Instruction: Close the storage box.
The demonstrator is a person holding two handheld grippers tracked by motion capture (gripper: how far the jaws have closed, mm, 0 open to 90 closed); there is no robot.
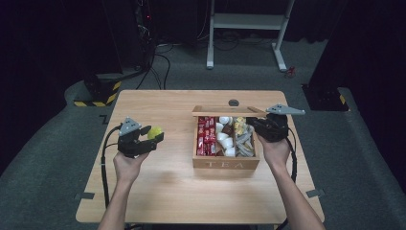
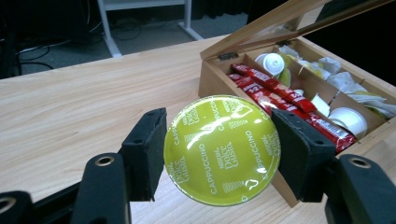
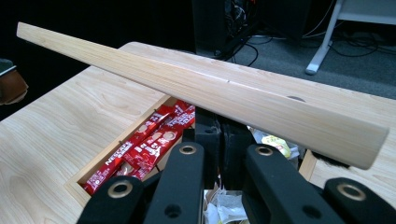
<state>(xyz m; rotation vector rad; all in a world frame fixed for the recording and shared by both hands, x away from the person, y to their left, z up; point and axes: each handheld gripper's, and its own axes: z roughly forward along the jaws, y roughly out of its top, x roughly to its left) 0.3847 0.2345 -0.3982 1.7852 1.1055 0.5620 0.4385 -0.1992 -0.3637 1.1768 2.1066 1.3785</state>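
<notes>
— Can you read anything on that green capsule lid (image 2: pixel 222 150)?

— Yes: "NESCAFÉ Dolce Gusto" and "CAPPUCCINO", printed in white and repeated in rows across the foil.

— And the wooden box (image 1: pixel 226 164)?

— Its front wall carries the letters "TEA", seen from the high view.

— What about the red sachets (image 3: pixel 140 148) inside?

— In the right gripper view one reads "NESCAFÉ" along its length. The print on the others is too small or blurred to tell.

— Anything on the tabletop itself?

— Nothing legible there.
</notes>
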